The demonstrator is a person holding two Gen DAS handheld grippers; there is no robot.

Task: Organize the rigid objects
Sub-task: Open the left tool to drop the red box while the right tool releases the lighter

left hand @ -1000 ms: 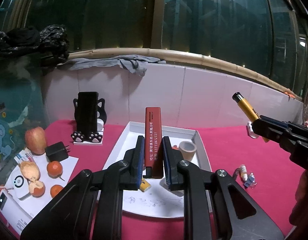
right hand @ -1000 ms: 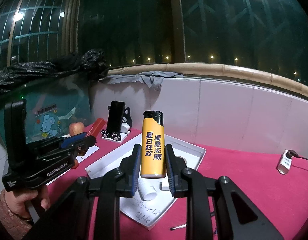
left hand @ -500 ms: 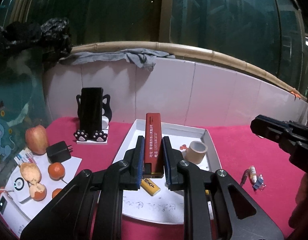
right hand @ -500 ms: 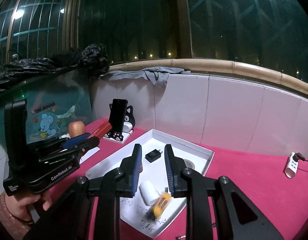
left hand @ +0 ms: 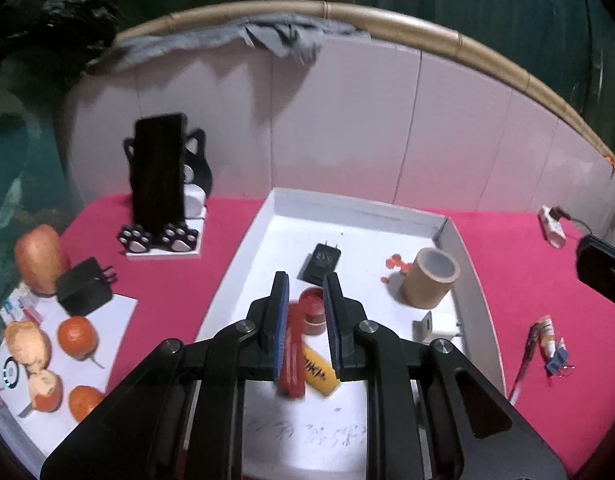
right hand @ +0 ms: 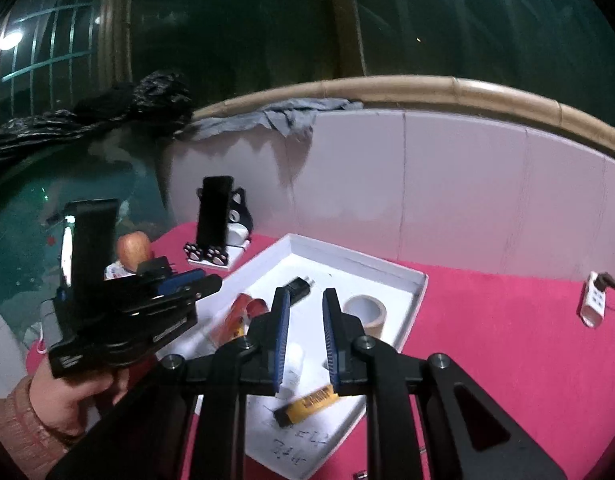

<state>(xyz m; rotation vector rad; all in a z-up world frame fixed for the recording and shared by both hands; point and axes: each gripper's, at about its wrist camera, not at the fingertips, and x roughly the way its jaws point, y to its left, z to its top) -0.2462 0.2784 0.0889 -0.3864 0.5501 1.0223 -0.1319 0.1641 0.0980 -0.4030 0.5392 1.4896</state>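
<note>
Left wrist: white tray (left hand: 459, 240) on red cloth (left hand: 527, 280). Left gripper (left hand: 305, 280) over tray, jaws a narrow gap apart, clamping nothing. Red lighter (left hand: 291, 360), blurred, below the jaws in tray, beside yellow lighter (left hand: 317, 368). Right gripper (right hand: 305, 296) fully closed, empty, over tray.

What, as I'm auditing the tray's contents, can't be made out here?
- Red lighter, left wrist view: motion-blurred, half behind the left fingers; gripped or released, unclear.
- White item, right wrist view: blocked by right fingers.
- Tray floor writing, both views: blurred, unreadable.
</note>
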